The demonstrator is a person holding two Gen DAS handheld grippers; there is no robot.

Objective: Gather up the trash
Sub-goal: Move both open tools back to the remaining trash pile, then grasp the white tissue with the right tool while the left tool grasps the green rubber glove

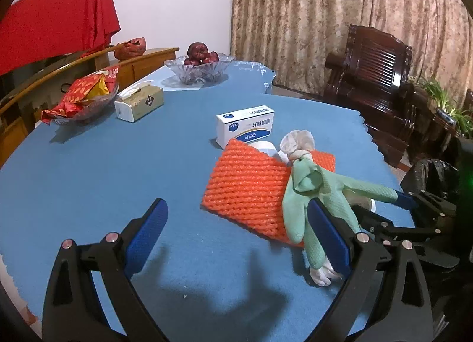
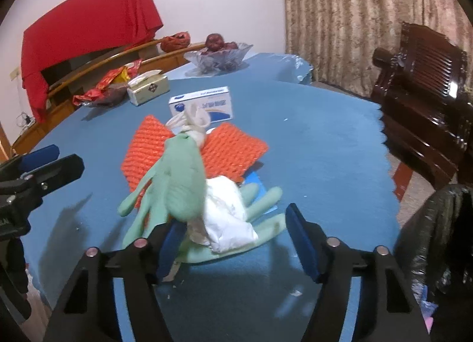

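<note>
Both grippers are seen with their jaws apart above a blue-covered bench (image 1: pixel 88 170). Nothing lies between the blue pads of the left gripper (image 1: pixel 236 241); only bare cloth is seen there. The right gripper (image 2: pixel 233 241) is angled down over the trash, its jaws partly spread and not pressed on anything, though its left pad is touched by the hanging fingers of a green rubber glove (image 2: pixel 177 182). Whether the glove is gripped cannot be told.

The glove is draped over an orange foam fruit net (image 1: pixel 245 188), and a second green glove (image 2: pixel 260 203) lies flat under a crumpled white paper wad (image 2: pixel 227 218) just ahead of the right gripper. A knotted cream rag (image 2: pixel 192 123) is seen at the glove's cuff. Behind the net stands a white and blue medicine box (image 1: pixel 245 126). Farther back are a tissue box (image 1: pixel 139 102), a glass bowl of red snack packets (image 1: pixel 85 97) and a glass bowl of dark red fruit (image 1: pixel 201 64). A black trash bag (image 2: pixel 437 235) is seen off the bench edge at right, near a dark wooden armchair (image 1: pixel 375 76).
</note>
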